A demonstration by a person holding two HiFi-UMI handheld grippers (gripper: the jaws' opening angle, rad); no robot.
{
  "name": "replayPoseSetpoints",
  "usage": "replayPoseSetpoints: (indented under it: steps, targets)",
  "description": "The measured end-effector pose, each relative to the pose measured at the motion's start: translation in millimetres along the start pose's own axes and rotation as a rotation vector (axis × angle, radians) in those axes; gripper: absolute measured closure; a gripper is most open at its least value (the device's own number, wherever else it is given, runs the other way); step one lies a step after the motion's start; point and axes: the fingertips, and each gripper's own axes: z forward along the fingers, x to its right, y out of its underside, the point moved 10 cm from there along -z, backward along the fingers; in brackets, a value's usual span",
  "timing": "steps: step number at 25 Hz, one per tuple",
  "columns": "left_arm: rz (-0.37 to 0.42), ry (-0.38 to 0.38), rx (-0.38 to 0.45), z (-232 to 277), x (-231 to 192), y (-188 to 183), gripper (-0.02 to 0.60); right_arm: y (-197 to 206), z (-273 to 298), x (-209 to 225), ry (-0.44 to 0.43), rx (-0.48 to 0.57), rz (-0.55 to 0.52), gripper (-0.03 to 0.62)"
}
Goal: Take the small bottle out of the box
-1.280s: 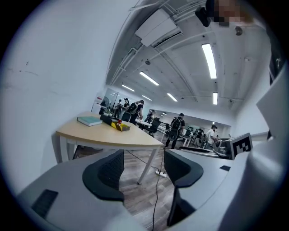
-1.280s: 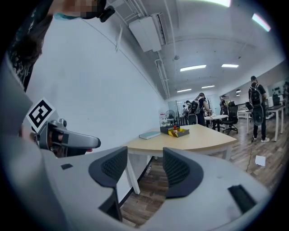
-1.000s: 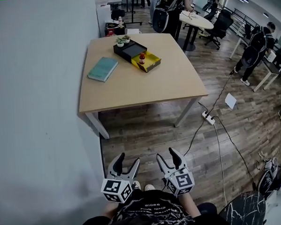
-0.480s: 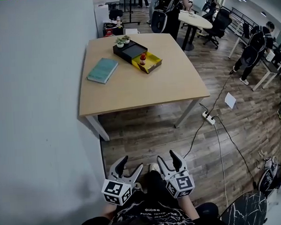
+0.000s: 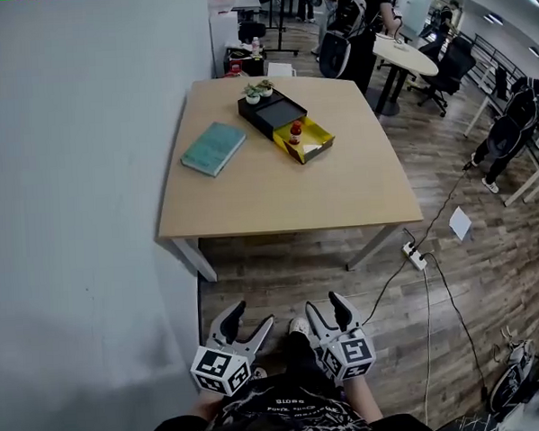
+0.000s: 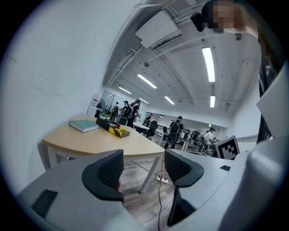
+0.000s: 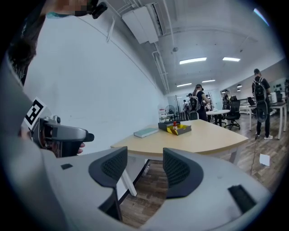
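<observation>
A small bottle (image 5: 295,132) with a red cap stands in a yellow open box (image 5: 307,141) on the far side of a wooden table (image 5: 286,191). The same bottle (image 7: 175,125) and the box (image 6: 119,132) show small and distant in both gripper views. My left gripper (image 5: 247,318) and right gripper (image 5: 321,308) are held low near my body, well short of the table. Both stand open with nothing between their jaws.
A black tray (image 5: 269,112) with small potted plants (image 5: 257,91) adjoins the yellow box. A teal book (image 5: 213,148) lies left of it. A white wall (image 5: 69,175) runs along the left. A power strip and cables (image 5: 417,255) lie on the wooden floor. People stand at desks behind.
The view has shifted forward and the table now sits nearer and more to the right. Both grippers stay low and open.
</observation>
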Motion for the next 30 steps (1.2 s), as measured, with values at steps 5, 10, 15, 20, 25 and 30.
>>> replayPoseSetpoints:
  steps: [5, 10, 15, 20, 25, 30]
  targets:
    - [0.037, -0.099, 0.013, 49, -2, -21, 0.288, -23, 39, 49, -0.039, 0.002, -0.018, 0.336]
    - [0.044, -0.146, 0.032, 102, 7, -38, 0.288, -49, 69, 96, -0.089, 0.019, -0.055, 0.336]
    - [0.014, -0.176, 0.043, 150, 15, -40, 0.288, -61, 90, 140, -0.122, 0.021, -0.067, 0.338]
    - [-0.001, -0.191, 0.054, 183, 18, -41, 0.288, -63, 105, 168, -0.150, 0.008, -0.077, 0.342]
    - [-0.007, -0.202, 0.051, 205, 29, -40, 0.288, -62, 110, 194, -0.148, -0.020, -0.072, 0.342]
    - [0.003, -0.221, 0.025, 221, 25, -45, 0.288, -65, 116, 203, -0.151, -0.027, -0.061, 0.342]
